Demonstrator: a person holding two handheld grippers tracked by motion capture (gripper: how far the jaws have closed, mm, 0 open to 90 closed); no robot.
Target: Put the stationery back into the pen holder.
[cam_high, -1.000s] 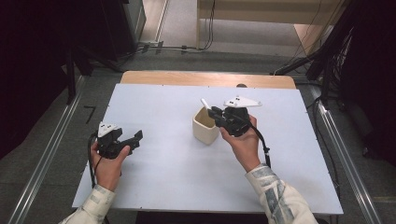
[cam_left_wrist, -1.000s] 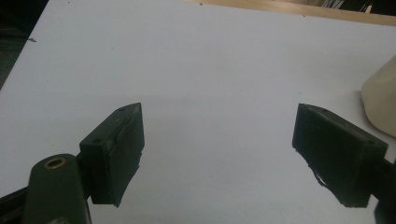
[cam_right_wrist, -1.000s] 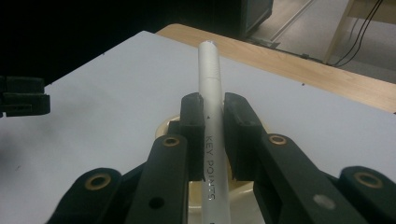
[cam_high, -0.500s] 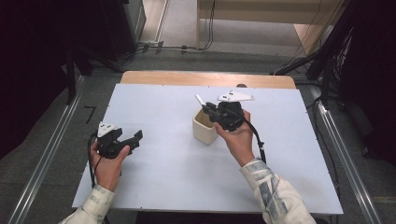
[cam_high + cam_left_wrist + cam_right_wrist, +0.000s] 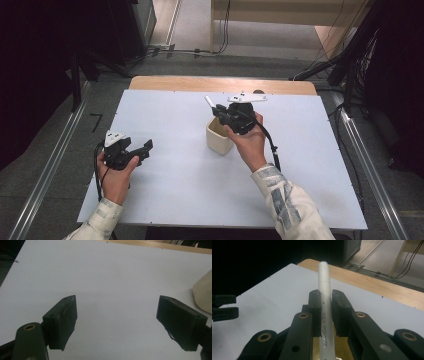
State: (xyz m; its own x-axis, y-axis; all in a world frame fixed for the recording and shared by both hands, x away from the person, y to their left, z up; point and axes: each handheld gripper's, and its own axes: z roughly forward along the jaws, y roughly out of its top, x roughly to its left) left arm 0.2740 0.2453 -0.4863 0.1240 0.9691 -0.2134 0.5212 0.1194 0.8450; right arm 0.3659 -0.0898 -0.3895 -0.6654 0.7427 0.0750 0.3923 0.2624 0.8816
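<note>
My right gripper (image 5: 223, 112) (image 5: 325, 302) is shut on a white marker pen (image 5: 325, 290) printed "KEY POINTS". The pen lies along the jaws and its tip (image 5: 209, 100) sticks out past them to the upper left. This gripper hovers just over a cream cup (image 5: 218, 138) that stands upright on the white table (image 5: 165, 185). At the table's left my left gripper (image 5: 140, 148) (image 5: 116, 320) stands open, nothing between its pads (image 5: 66, 315), low above the bare white surface. The cup's side (image 5: 203, 293) is at the right edge of the left gripper view.
A wooden strip (image 5: 200, 84) runs along the table's far edge. Dark cabinets and cables lie on the floor beyond it. Metal rails (image 5: 50, 165) flank the table on both sides. In the right gripper view the left gripper's jaws (image 5: 224, 307) show at the far left.
My right hand has carried the pen a little to the left and away, from beside the cup's right side to over its rim. The left hand has stayed where it was.
</note>
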